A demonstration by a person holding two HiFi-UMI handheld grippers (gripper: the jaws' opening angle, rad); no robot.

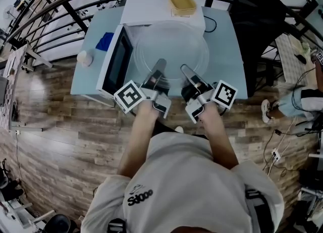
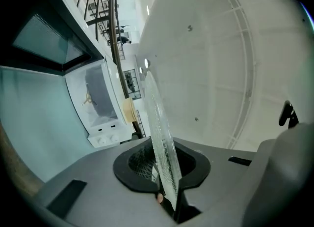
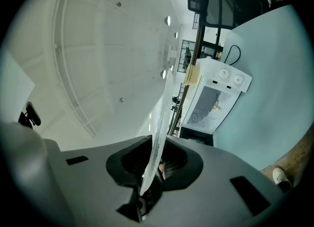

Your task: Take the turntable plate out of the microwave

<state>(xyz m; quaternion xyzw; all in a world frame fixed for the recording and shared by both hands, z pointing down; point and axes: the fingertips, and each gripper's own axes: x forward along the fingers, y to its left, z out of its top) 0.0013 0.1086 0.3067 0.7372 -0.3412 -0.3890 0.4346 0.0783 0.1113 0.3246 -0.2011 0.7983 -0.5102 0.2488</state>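
Note:
The round clear glass turntable plate (image 1: 171, 50) hangs in the air in front of the white microwave (image 1: 151, 10), whose door (image 1: 117, 61) stands open to the left. My left gripper (image 1: 157, 71) is shut on the plate's near rim on the left side, and my right gripper (image 1: 187, 73) is shut on the near rim on the right. In the left gripper view the plate's edge (image 2: 159, 127) runs up from between the jaws of the gripper (image 2: 164, 172), with the microwave (image 2: 98, 108) beyond. The right gripper view shows the rim (image 3: 157, 137) clamped in the gripper (image 3: 152, 172) and the microwave (image 3: 211, 103) behind.
The microwave stands on a light blue table (image 1: 227, 60). A yellow container (image 1: 182, 2) lies on top of it. A blue cloth (image 1: 105, 41) and a small white object (image 1: 85, 57) sit at the table's left. A black chair (image 1: 262, 25) stands on the right, railings behind.

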